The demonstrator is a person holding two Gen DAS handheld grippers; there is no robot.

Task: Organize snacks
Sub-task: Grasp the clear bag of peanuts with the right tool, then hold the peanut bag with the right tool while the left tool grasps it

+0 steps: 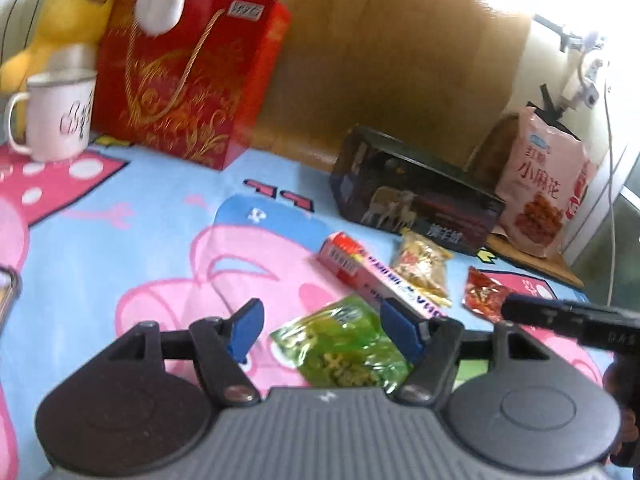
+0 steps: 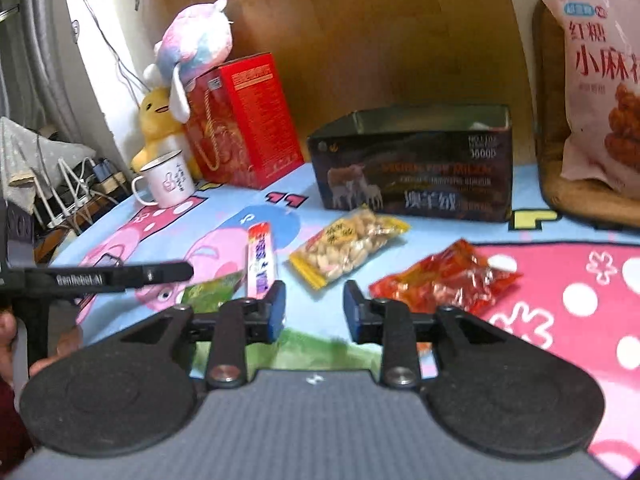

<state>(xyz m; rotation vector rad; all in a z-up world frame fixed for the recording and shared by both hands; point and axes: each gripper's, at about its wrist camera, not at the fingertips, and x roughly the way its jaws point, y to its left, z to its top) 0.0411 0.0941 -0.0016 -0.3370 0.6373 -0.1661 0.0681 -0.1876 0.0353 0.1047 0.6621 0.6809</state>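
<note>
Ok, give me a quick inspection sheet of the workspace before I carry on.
Surface: cartoon-print cloth.
Job's things: green packet, pink stick box, peanut packet, red packet lie loose; open dark tin behind.
Clutter: mug, red gift box, plush toys, big pink bag.
Claws: left claw open over the green packet; right claw open, empty.
Cables: power strips at left.
Surroundings: wooden wall.

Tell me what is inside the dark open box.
The dark open box shows only a strip of its bare inner wall from the right wrist view. Its front wall hides the floor, so contents cannot be seen.
</note>
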